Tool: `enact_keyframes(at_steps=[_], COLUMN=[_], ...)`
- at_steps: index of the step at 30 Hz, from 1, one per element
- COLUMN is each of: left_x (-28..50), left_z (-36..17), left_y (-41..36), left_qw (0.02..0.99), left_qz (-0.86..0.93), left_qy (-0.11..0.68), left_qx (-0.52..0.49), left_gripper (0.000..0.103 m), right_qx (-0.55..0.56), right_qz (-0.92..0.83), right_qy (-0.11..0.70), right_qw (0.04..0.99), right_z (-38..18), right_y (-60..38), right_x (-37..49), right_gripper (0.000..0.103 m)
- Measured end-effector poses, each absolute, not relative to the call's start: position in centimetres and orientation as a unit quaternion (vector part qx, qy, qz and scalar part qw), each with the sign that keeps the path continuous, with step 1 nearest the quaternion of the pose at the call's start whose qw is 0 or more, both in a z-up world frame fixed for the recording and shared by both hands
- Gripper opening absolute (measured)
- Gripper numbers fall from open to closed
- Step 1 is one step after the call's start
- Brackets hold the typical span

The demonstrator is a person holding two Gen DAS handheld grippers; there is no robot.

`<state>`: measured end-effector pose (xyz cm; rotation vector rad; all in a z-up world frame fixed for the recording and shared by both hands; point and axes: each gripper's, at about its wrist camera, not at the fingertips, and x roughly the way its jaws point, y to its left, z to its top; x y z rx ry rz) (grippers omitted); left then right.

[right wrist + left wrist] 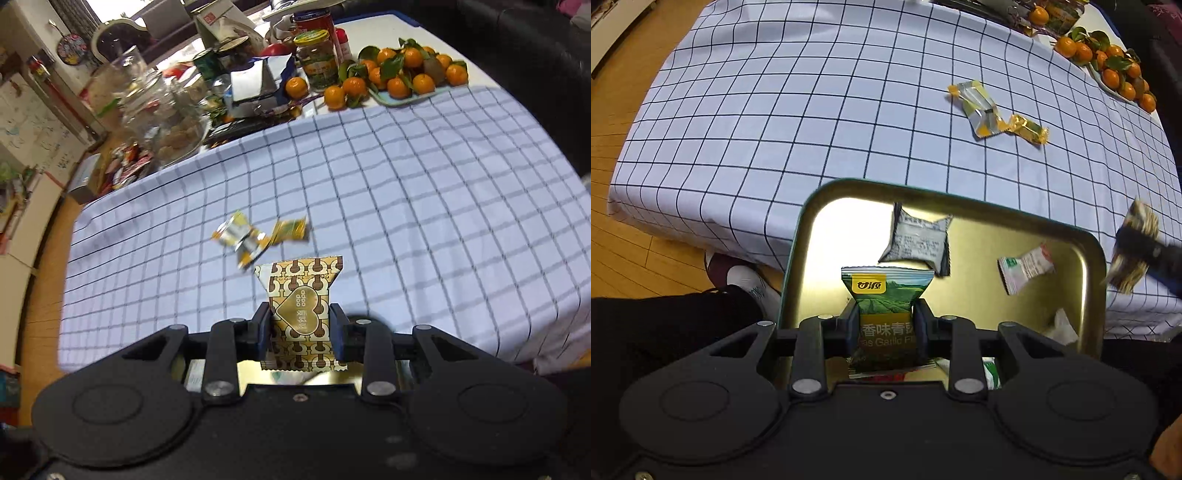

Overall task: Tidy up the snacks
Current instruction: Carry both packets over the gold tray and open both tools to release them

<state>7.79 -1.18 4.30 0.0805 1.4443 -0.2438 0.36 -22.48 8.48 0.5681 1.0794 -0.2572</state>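
Checked white cloth [820, 122] with dark grid lines is covering the desk and taking up most of both views. A gold metal tray [960, 195] with a dark rim is sitting at the near edge, under the left claw [886, 332]. A plate of tangerines [399, 77] with green leaves is lying at the far edge of the cloth, next to a clutter of jars and boxes. In the tray a grey-white packet [916, 240] is lying face down, and a smaller white packet with green print [1027, 267] is lying to its right, apart from it. Out on the cloth, well beyond the tray, a silver and yellow wrapper [975, 107] is touching a gold candy [1028, 129]. The left claw is pinching a green pea snack packet [886, 306] upright between its two fingers, over the tray. The right claw [301, 328] is clamping a gold and brown patterned sweet [301, 310] upright, its heart label facing the camera, above the near part of the cloth; in the left view it is showing blurred just beside the tray's right rim
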Motion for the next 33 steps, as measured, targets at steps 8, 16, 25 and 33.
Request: enact_keyframes(at_steps=[8,16,25,33], left_x=[6.3,5.9,5.9,5.4], left_z=[4.6,5.4,5.5,5.2], left_y=[-2.8,-4.0,-3.1,-2.8], left_qw=[0.748,0.758,0.758,0.753], left_qz=[-0.121,-0.123,-0.117,-0.102], left_qy=[0.651,0.637,0.640,0.647], left_qx=[0.046,0.060,0.051,0.061], left_gripper=[0.039,0.040,0.041,0.041], right_qx=[0.281,0.260,0.265,0.251], right_qz=[-0.111,-0.120,-0.126,-0.127], right_qy=[0.552,0.576,0.576,0.584], right_qw=[0.777,0.766,0.763,0.761], right_z=[6.6,6.3,6.9,6.8], right_y=[-19.6,-18.4,-18.8,-18.3], right_x=[-5.7,-7.7,-7.5,-7.4], right_gripper=[0.033,0.034,0.043,0.043])
